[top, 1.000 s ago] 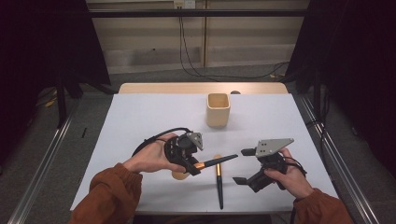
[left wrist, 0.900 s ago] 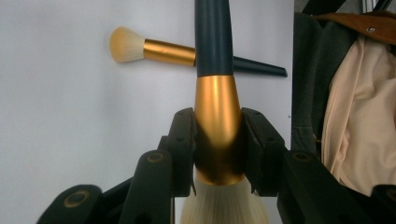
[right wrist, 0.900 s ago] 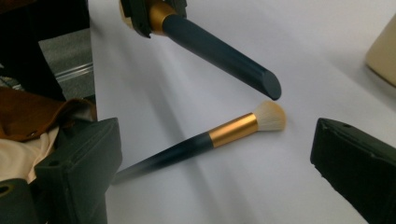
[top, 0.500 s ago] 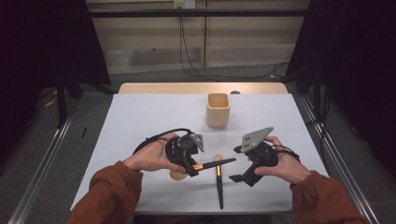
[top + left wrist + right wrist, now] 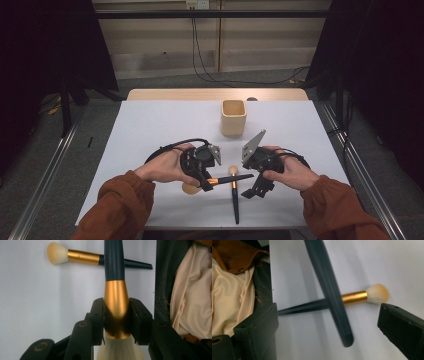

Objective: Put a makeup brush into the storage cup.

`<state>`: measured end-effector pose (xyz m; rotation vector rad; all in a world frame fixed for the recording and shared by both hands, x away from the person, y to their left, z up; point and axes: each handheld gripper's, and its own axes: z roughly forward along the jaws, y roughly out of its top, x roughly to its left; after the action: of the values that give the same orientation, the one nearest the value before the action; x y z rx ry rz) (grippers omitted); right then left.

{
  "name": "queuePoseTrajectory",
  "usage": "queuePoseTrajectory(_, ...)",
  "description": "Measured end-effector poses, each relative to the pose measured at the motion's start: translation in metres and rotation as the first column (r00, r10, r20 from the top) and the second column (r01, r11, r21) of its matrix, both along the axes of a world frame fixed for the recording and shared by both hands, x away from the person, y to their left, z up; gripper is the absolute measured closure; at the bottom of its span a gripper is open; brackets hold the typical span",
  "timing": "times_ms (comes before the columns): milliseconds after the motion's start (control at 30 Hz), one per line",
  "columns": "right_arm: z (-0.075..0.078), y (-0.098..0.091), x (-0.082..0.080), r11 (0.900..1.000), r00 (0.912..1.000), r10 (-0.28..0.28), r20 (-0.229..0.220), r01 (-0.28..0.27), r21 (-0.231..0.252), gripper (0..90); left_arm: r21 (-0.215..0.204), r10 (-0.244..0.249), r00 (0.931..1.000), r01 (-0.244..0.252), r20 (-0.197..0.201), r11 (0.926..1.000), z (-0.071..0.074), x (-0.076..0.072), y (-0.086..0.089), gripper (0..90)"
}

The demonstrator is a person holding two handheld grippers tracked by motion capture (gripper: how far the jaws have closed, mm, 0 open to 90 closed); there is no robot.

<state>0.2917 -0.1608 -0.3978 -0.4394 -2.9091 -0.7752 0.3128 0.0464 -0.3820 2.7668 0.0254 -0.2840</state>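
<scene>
While the left gripper [image 5: 116, 322] clenched the light, stiff brush [image 5: 115, 277] by its slippery gold ferrule, soft bristles behind the jaws, the right gripper [image 5: 327, 330] stood released around its dark handle, the surer hold.

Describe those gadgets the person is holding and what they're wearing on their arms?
Each claw, left and right, is black with two blocky jaws, a grey three-cornered plate on top and a black cable trailing away. The sleeves are rust-brown.
</scene>
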Motion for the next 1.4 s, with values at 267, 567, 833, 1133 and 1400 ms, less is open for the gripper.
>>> queuePoseTrajectory(267, 0.0, 0.008, 0.006, 0.9963, 0.9976, 0.069, -0.008, -0.069, -0.051, 3.6, -0.003, 0.013, 0.9999, -0.013, -0.007, 0.9999, -0.002, 0.001, -0.003, 66.8)
queuePoseTrajectory(567, 0.001, 0.015, 0.008, 0.9985, 0.9976, 0.055, 0.041, -0.055, -0.002, 8.3, -0.011, 0.006, 0.9999, -0.006, -0.011, 0.9999, -0.002, 0.001, -0.006, 66.7)
queuePoseTrajectory(833, 0.001, 0.022, 0.012, 0.9959, 0.9953, 0.089, 0.039, -0.089, 0.012, 19.1, -0.016, -0.005, 1.0, 0.005, -0.004, 0.9999, -0.001, 0.0, -0.009, 66.7)
queuePoseTrajectory(1133, -0.001, 0.026, 0.012, 0.994, 0.9937, 0.106, 0.035, -0.107, 0.021, 39.6, -0.035, -0.006, 1.0, 0.006, 0.003, 0.9994, 0.001, 0.001, -0.009, 66.7)
queuePoseTrajectory(1400, 0.0, 0.028, 0.013, 0.9921, 0.9919, 0.118, 0.047, -0.12, 0.036, 53.3, -0.026, -0.036, 0.9991, 0.037, 0.022, 0.999, 0.002, 0.003, -0.008, 66.7)
